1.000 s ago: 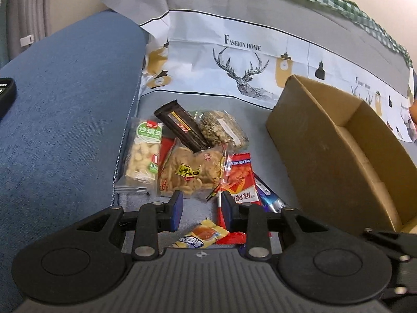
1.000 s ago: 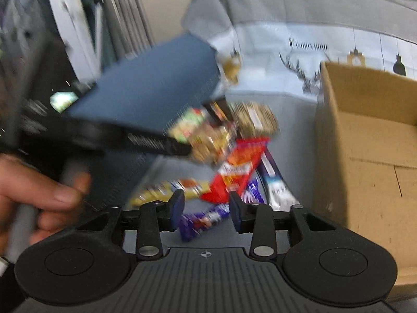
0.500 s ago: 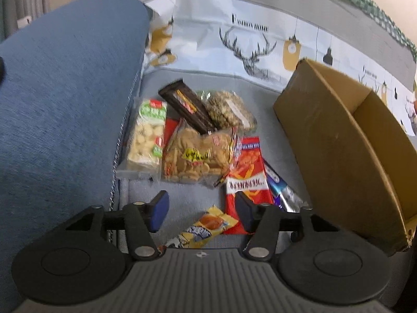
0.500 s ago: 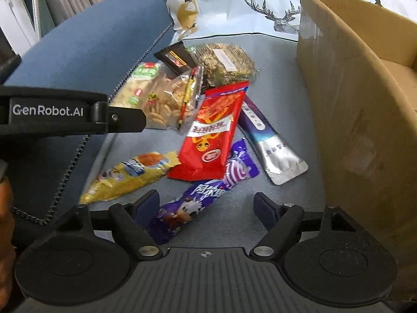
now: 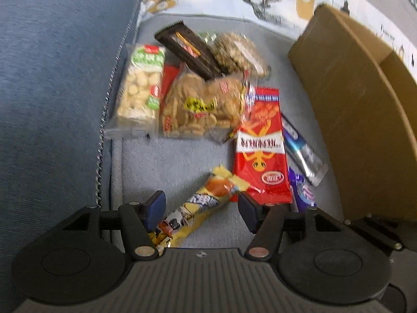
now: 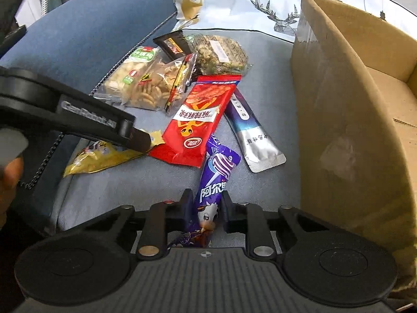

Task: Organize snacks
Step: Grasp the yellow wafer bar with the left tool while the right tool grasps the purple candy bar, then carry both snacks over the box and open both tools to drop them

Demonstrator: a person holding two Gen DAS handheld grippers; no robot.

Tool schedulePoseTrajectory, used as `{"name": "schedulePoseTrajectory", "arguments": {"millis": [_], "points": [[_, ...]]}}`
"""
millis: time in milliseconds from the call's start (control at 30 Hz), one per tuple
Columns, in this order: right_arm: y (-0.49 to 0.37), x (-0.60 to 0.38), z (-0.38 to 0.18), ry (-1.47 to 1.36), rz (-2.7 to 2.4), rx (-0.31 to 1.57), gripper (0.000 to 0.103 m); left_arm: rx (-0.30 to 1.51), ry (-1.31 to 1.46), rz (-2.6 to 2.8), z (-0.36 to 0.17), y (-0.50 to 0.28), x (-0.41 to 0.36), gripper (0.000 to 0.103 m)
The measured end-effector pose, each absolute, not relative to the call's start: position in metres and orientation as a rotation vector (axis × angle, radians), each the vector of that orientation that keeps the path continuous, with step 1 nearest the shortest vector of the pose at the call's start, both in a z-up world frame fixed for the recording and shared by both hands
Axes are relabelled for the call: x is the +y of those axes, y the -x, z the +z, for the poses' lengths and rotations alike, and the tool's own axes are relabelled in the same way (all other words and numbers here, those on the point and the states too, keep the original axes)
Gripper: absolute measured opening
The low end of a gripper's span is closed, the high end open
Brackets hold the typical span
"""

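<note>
Several snack packets lie on a grey-blue sofa seat. My left gripper [image 5: 202, 207] is open, with a yellow snack bar [image 5: 198, 210] lying between its fingers on the seat; the bar also shows in the right wrist view [image 6: 104, 155]. My right gripper [image 6: 207, 208] is shut on a purple candy packet [image 6: 215, 180], whose tip shows in the left wrist view [image 5: 302, 190]. A red packet [image 6: 200, 117] and a silver-blue stick packet [image 6: 252, 133] lie beside it. An open cardboard box [image 6: 338, 120] stands to the right.
Further back lie a cracker bag [image 5: 206, 107], a pale puffed-snack pack [image 5: 139, 88], a dark brown bar [image 5: 189, 49] and a nut brittle pack [image 5: 238, 52]. The blue sofa armrest [image 5: 57, 78] rises at left. A deer-print cloth [image 6: 260, 2] covers the backrest.
My left gripper moved forward and down, opened wider and now straddles the yellow bar. My right gripper moved forward and closed on the purple candy packet.
</note>
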State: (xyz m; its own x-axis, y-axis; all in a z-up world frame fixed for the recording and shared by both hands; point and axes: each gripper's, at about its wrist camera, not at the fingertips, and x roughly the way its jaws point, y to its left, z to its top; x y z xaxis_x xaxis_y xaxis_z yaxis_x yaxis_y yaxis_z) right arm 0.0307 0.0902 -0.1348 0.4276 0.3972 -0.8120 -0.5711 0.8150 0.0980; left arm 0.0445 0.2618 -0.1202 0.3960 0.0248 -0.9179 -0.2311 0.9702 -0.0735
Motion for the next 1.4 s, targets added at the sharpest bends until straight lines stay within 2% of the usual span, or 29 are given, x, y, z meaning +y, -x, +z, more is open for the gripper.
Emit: {"name": "schedulePoseTrajectory", "arguments": {"millis": [67, 100, 133, 167, 933, 1000, 1100, 1400], "points": [[-0.03, 0.09, -0.133, 0.206, 0.626, 0.948, 0.022, 1.179, 0.191, 0.156, -0.124, -0.046, 0.259, 0.05], [-0.03, 0.09, -0.133, 0.208, 0.633, 0.948, 0.022, 1.186, 0.195, 0.159, -0.125, -0.047, 0.26, 0.03], [-0.029, 0.09, -0.133, 0.209, 0.637, 0.949, 0.022, 1.187, 0.206, 0.158, -0.125, -0.046, 0.26, 0.016], [-0.029, 0.09, -0.133, 0.206, 0.643, 0.952, 0.022, 1.184, 0.219, 0.155, -0.126, -0.045, 0.262, 0.014], [-0.031, 0.091, -0.14, 0.192, 0.679, 1.005, 0.025, 1.218, 0.22, 0.152, -0.119, -0.034, 0.257, 0.02], [-0.03, 0.092, -0.14, 0.204, 0.678, 0.997, 0.023, 1.235, 0.212, 0.14, -0.12, -0.035, 0.254, 0.019], [-0.029, 0.092, -0.14, 0.222, 0.674, 0.978, 0.016, 1.239, 0.187, 0.151, -0.121, -0.035, 0.25, 0.013], [-0.018, 0.085, -0.118, 0.209, 0.687, 0.888, 0.013, 1.041, 0.216, 0.145, -0.094, -0.012, 0.247, 0.012]]}}
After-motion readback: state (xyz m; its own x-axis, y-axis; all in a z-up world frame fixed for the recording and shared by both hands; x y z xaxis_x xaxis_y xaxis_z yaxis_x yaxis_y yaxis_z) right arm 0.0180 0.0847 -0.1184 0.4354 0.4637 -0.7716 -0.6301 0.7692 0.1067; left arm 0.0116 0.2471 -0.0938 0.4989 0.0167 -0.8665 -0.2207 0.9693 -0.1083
